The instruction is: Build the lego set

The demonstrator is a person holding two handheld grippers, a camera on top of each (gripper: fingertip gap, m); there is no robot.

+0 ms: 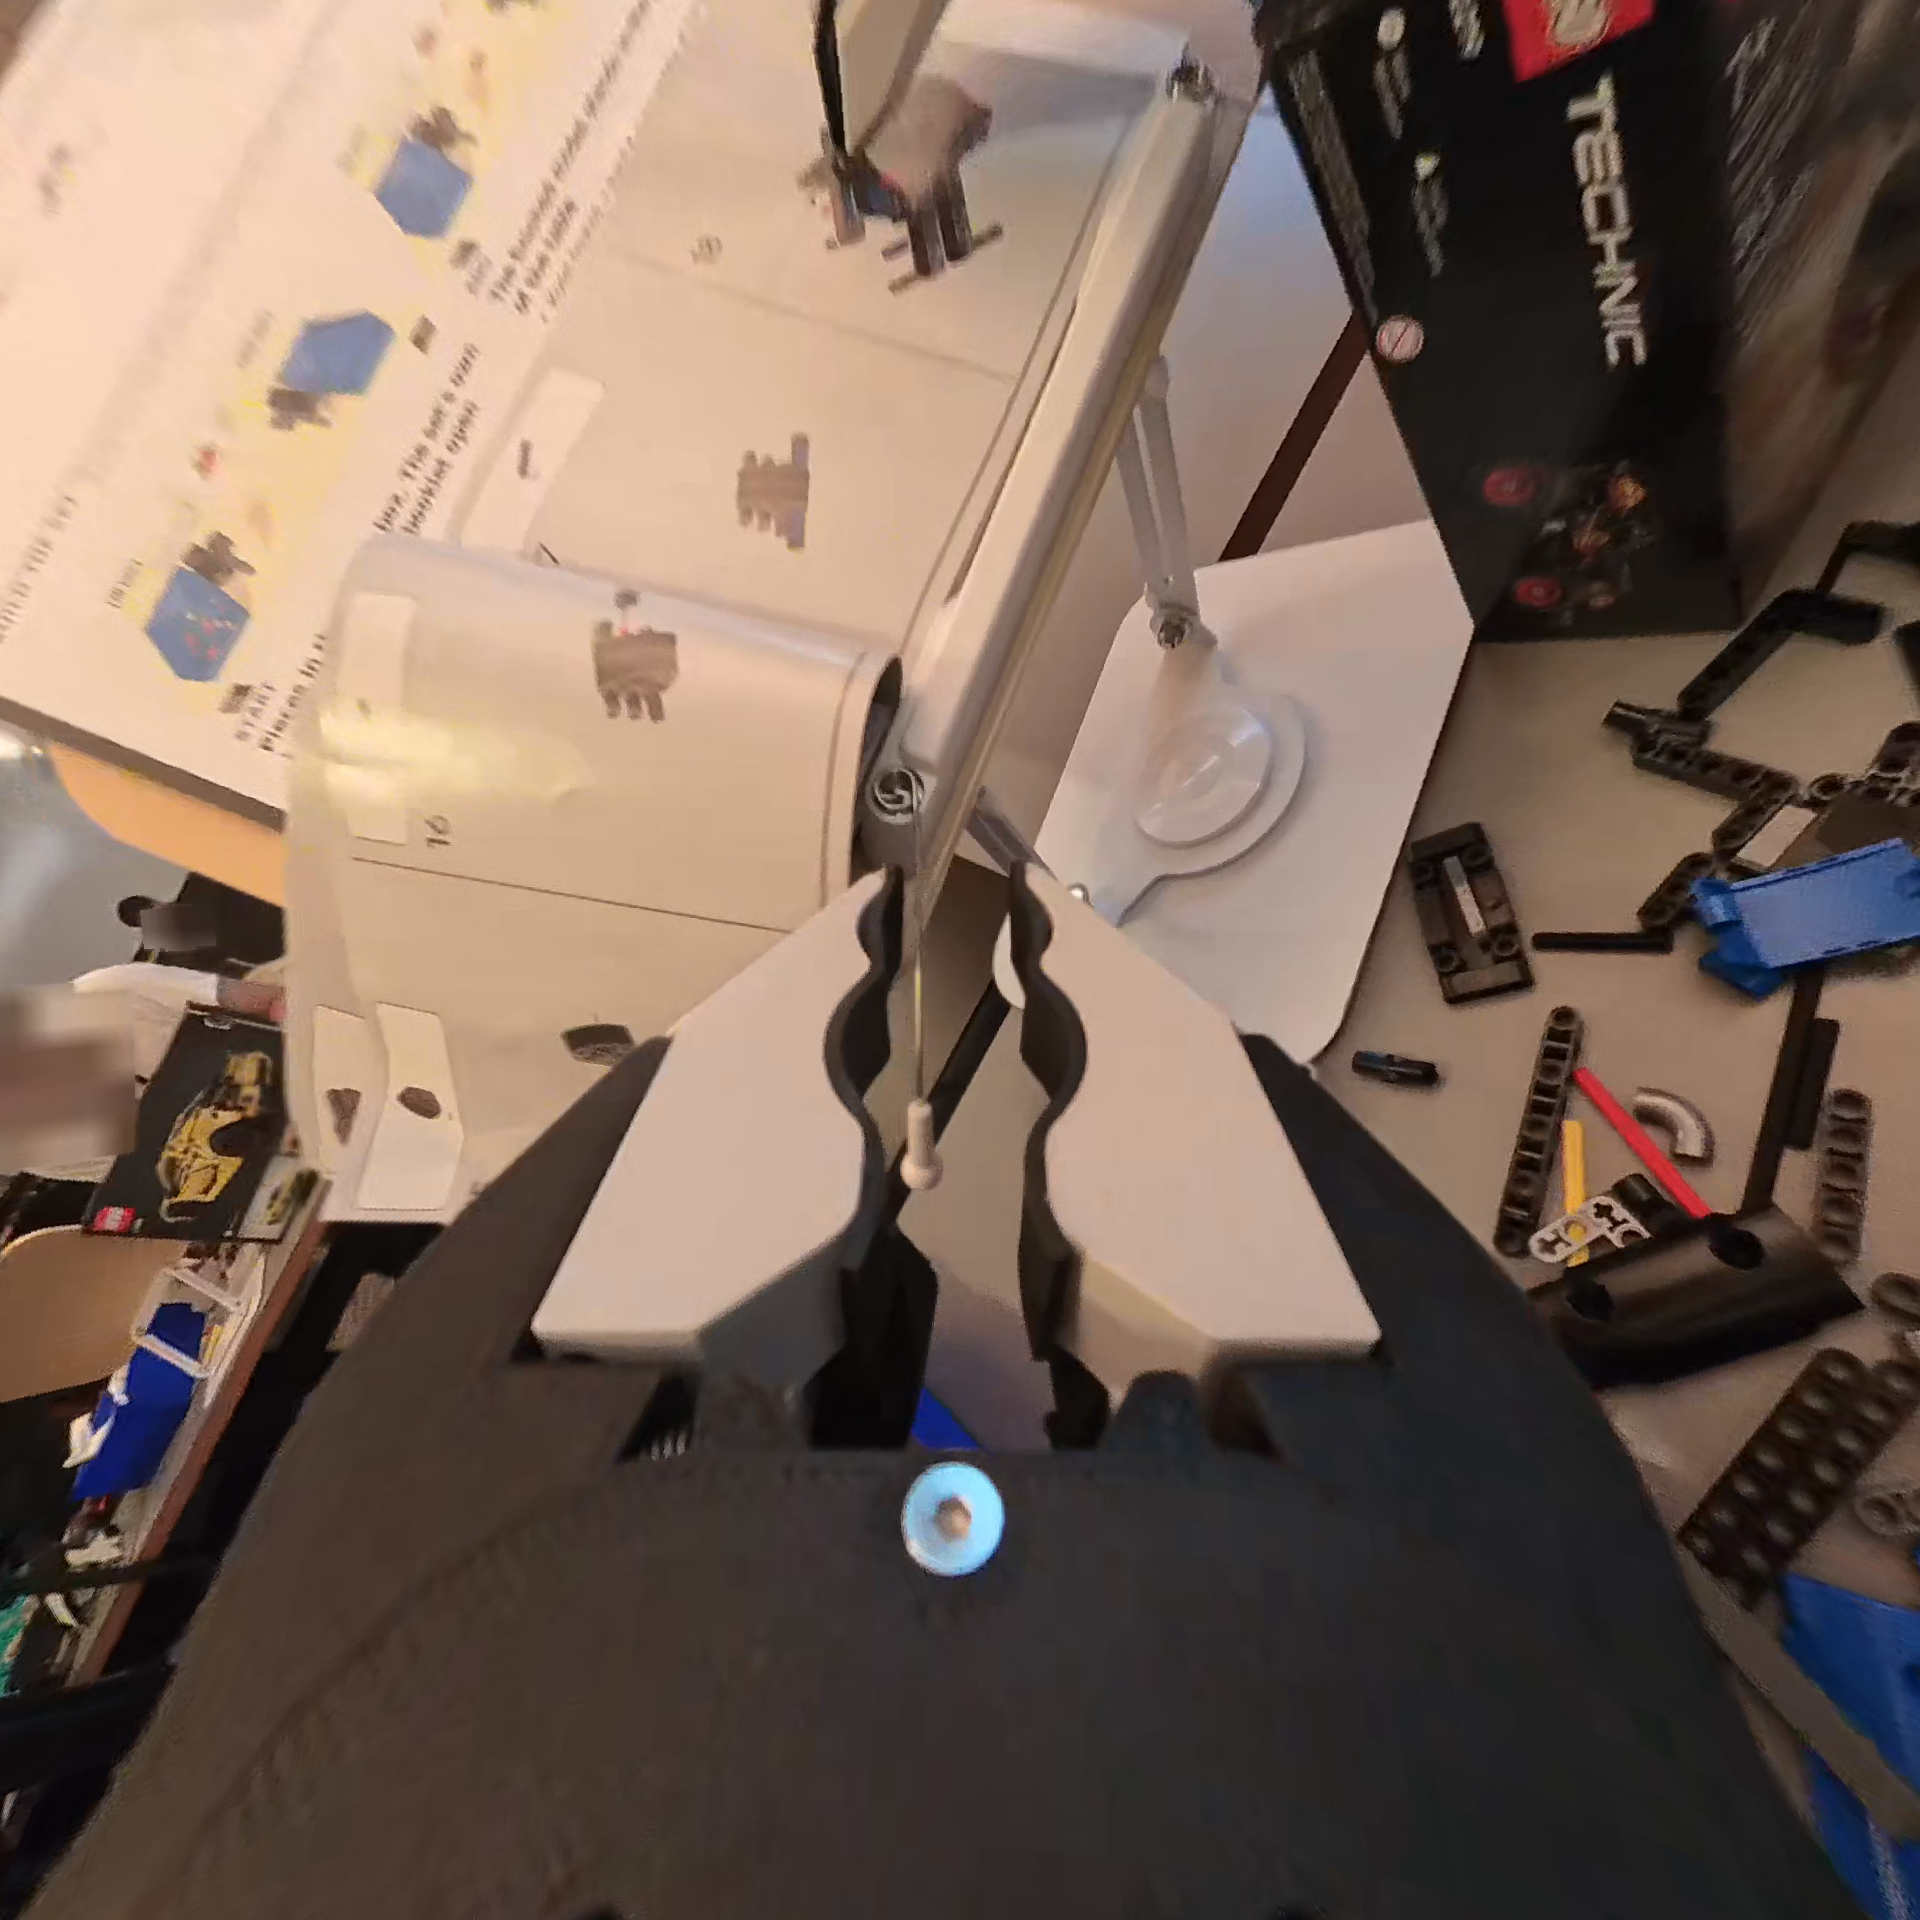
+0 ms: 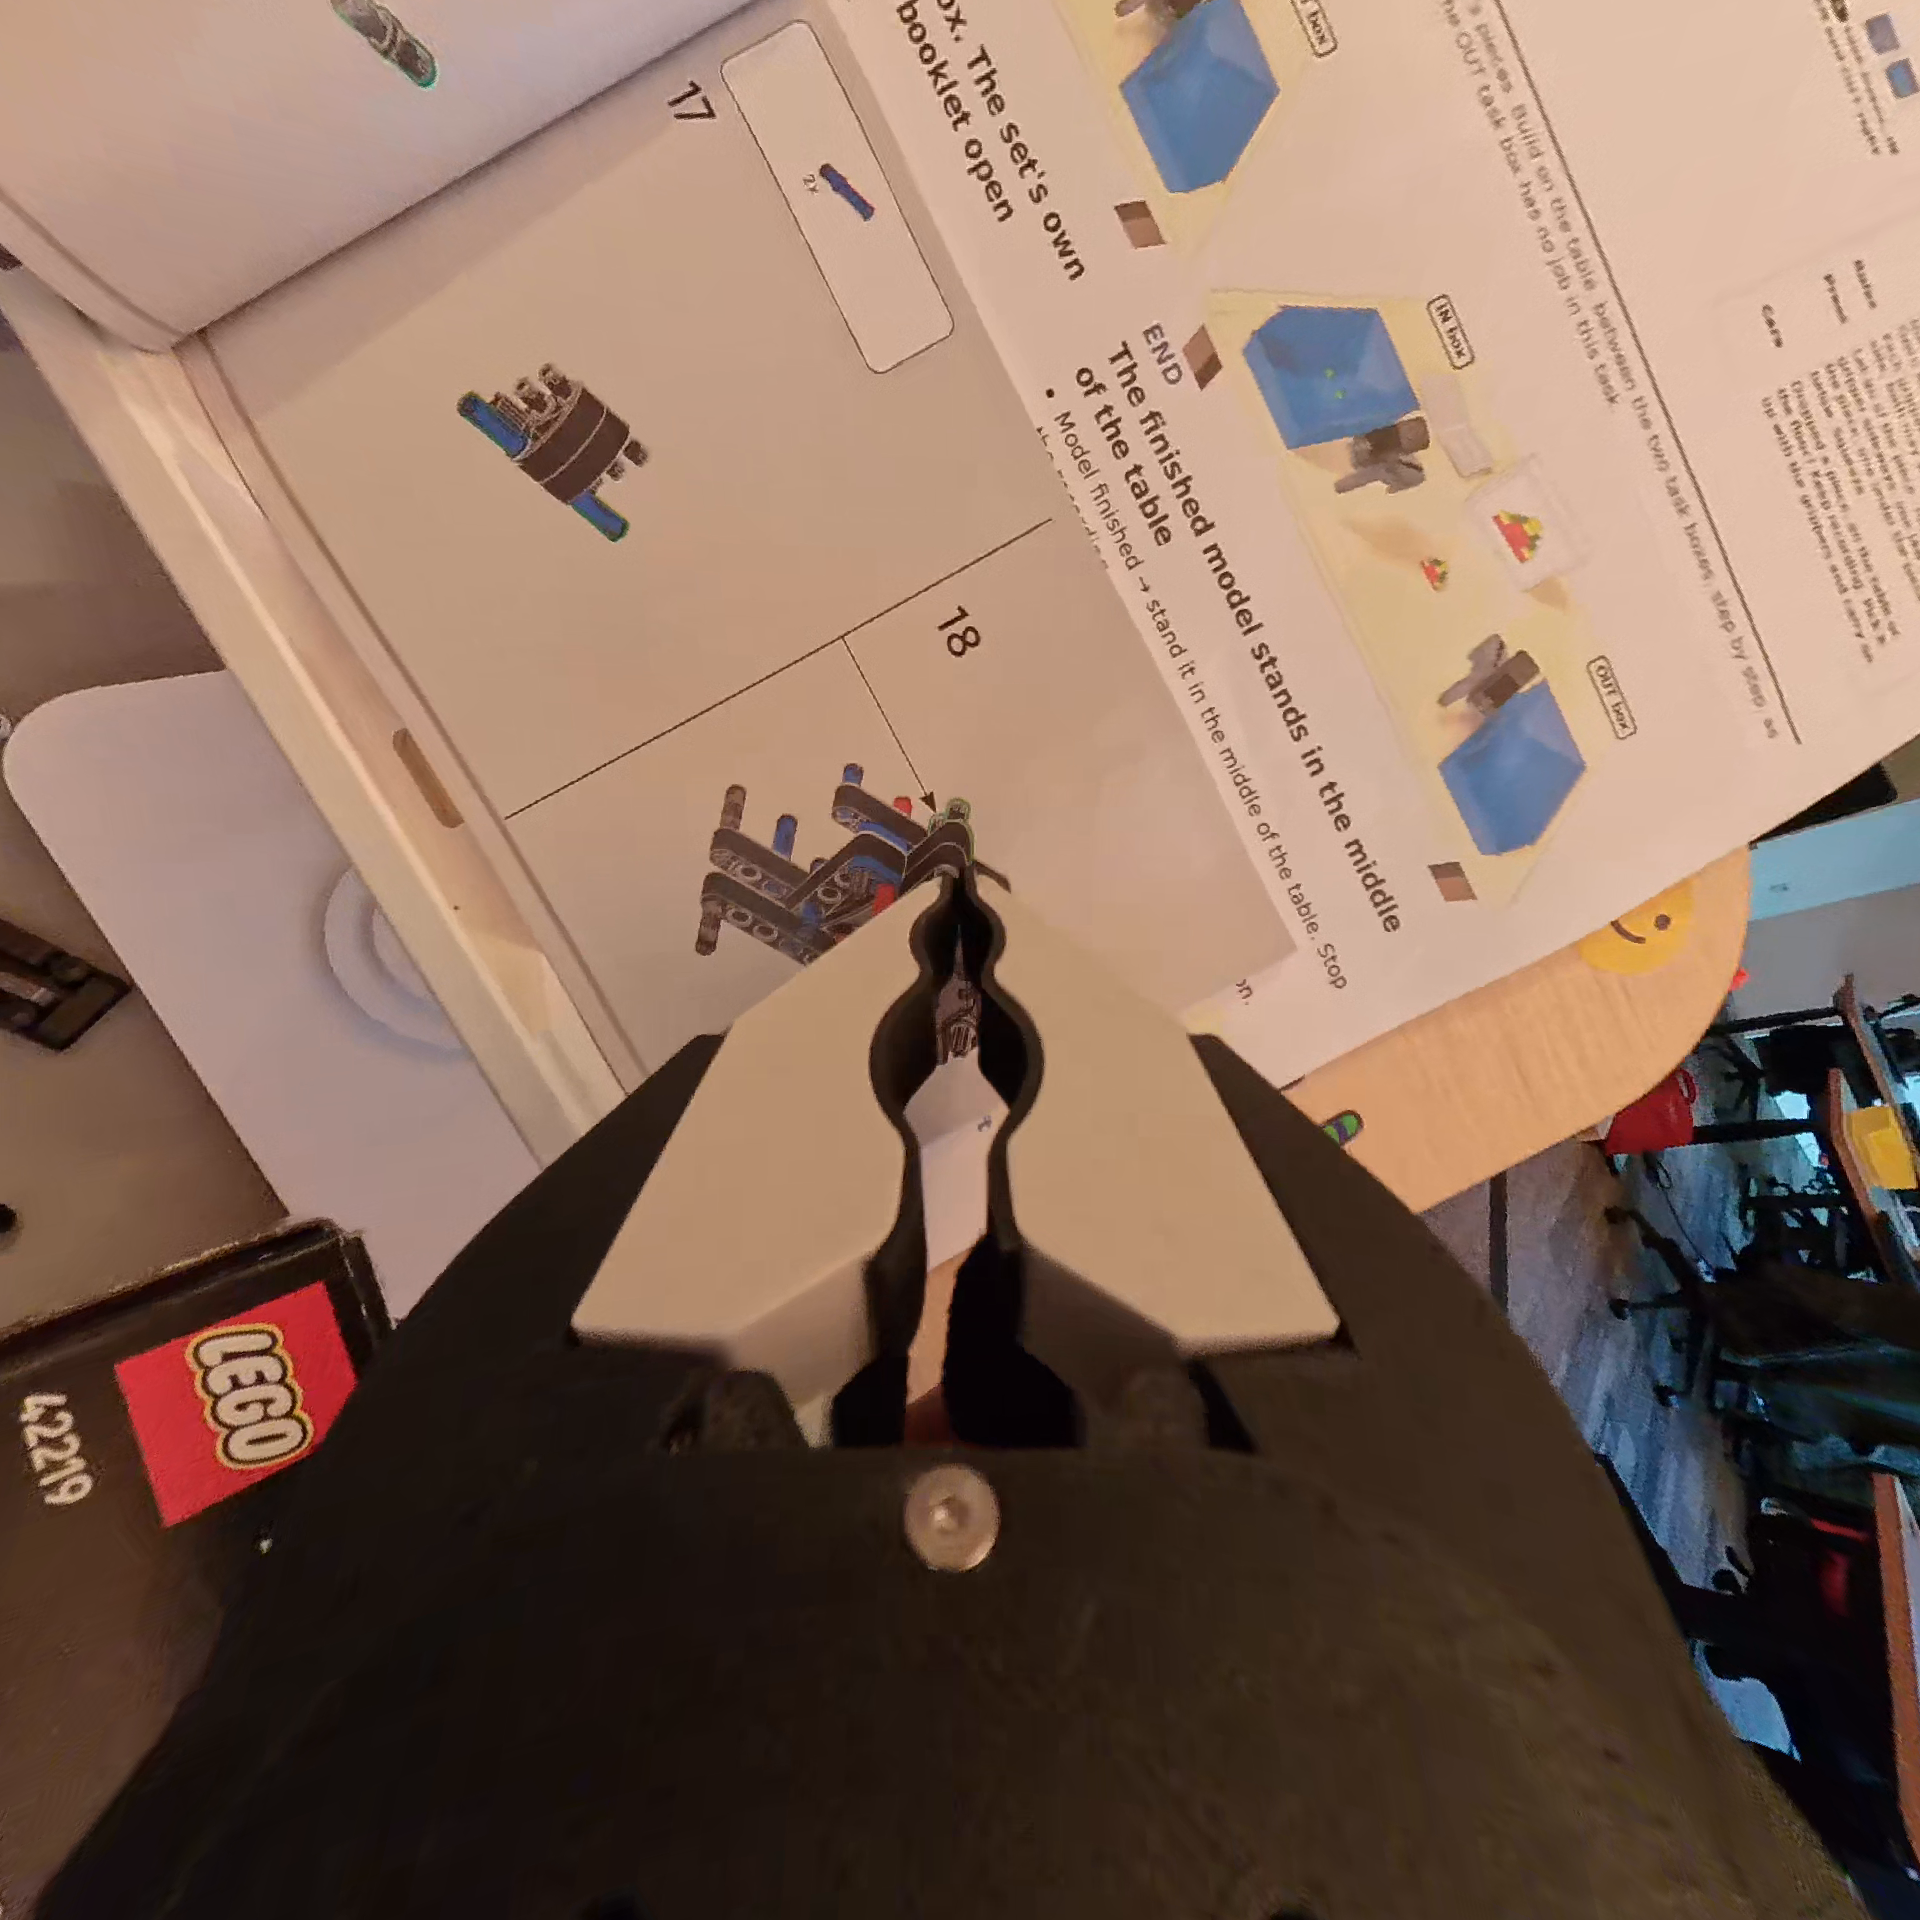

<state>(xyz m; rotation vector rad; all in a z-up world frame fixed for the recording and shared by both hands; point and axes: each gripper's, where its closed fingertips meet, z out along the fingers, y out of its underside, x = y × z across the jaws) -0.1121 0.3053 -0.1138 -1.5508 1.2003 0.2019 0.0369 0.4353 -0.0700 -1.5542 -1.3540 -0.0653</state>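
Right of the open instruction booklet (image 1: 582, 790), on the pale tabletop (image 1: 1455, 1143): loose lego pieces (image 1: 1538, 1153), mostly black holed beams, plus a blue panel (image 1: 1808, 914), a red axle (image 1: 1642, 1143), a short yellow bar and a grey elbow (image 1: 1675, 1120). Beyond them, also right of the booklet, an upright black lego box (image 1: 1558, 312). Just in front of the booklet's white stand (image 1: 1247, 727), left gripper (image 1: 956, 883) narrowly parted, with a thin wire (image 1: 920, 1143) ending in a white tip running through the gap close to the left pad; cannot tell whether pinched or only passing through. Over the booklet's far page, blurred, right gripper (image 1: 883, 197) closed on a small black subassembly (image 1: 935, 234) with pins sticking out sideways. Seen from the right wrist, same gripper (image 2: 951, 888) with tips pressed together above the booklet's lower page (image 2: 623, 623), only a dark-and-grey sliver of the subassembly (image 2: 958, 1013) showing in the hollow between the pads. Overlapping the booklet's far edge, a printed sheet (image 2: 1455, 416) with blue pictures.
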